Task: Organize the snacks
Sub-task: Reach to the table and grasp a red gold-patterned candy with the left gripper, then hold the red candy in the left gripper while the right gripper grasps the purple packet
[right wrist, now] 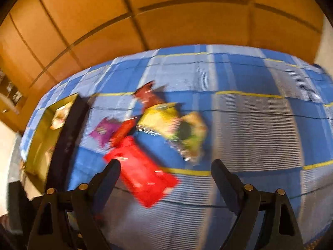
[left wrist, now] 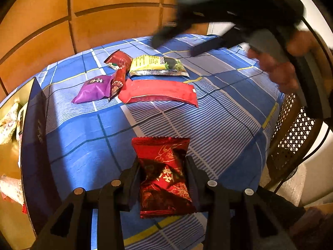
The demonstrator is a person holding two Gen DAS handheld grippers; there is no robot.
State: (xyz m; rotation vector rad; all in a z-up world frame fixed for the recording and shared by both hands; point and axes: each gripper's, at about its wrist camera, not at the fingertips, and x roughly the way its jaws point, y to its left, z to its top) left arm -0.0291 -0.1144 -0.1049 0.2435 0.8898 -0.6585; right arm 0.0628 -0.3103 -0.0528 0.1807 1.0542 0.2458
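Observation:
My left gripper [left wrist: 163, 173] is shut on a dark red snack packet with gold print [left wrist: 164, 177], held above the blue checked tablecloth [left wrist: 83, 129]. Beyond it lie a long red packet [left wrist: 158, 92], a purple packet [left wrist: 92, 88], a small dark red packet [left wrist: 117, 59], a narrow red stick packet [left wrist: 117, 82] and a yellow-green packet [left wrist: 158, 65]. My right gripper [right wrist: 165, 166] is open and empty above the cloth; it shows blurred at the top right of the left wrist view [left wrist: 187, 39]. The right wrist view is blurred; the long red packet [right wrist: 141, 173] lies below its fingers.
A dark box with a gold inside [left wrist: 33, 137] stands at the table's left edge and holds several pale packets [left wrist: 8, 120]; it also shows in the right wrist view [right wrist: 68, 133]. A cane-backed chair [left wrist: 295, 133] stands at the right. Wooden wall panels [left wrist: 104, 10] are behind.

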